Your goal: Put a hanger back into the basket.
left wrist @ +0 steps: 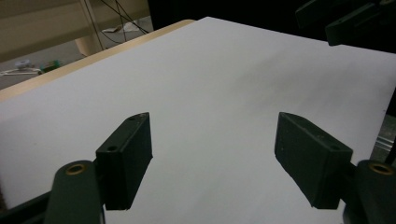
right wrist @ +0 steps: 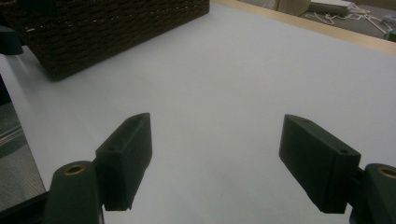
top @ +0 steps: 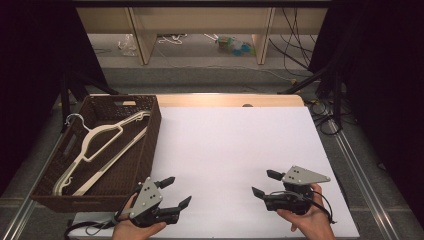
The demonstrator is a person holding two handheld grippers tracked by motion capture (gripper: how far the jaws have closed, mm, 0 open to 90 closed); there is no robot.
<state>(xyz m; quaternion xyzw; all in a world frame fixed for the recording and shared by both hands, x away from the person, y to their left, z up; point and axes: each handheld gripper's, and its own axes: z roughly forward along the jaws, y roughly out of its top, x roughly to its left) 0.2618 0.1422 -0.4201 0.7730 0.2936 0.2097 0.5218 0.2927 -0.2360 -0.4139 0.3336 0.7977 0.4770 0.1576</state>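
Progress: judging by the layout, either nothing has begun or the work is over; the two cream hangers (top: 100, 147) lie inside the brown woven basket (top: 150, 145), and neither claw holds or touches anything.
Hangers: both lie at a slant in the basket, one partly across the other, a metal hook near the far left corner.
Basket: it sits on the left edge of the white sheet, just beside the left gripper; in the right gripper view its woven wall (right wrist: 116, 28) stands at the far side of the sheet.
Left gripper (top: 172, 192): jaws wide and empty, low over the sheet near the basket's near corner; only bare sheet lies between them in the left gripper view (left wrist: 212, 154).
Right gripper (top: 264, 182): jaws wide and empty, near the sheet's near right part, pointing towards the basket (right wrist: 215, 154).
Left to do: if the hangers are to come out, every step remains.
Surface: a white sheet (top: 235, 150) covers a pale wooden table (top: 225, 100), bare apart from the basket.
Room: dark curtains at both sides, cables on a grey floor, wooden furniture legs beyond.
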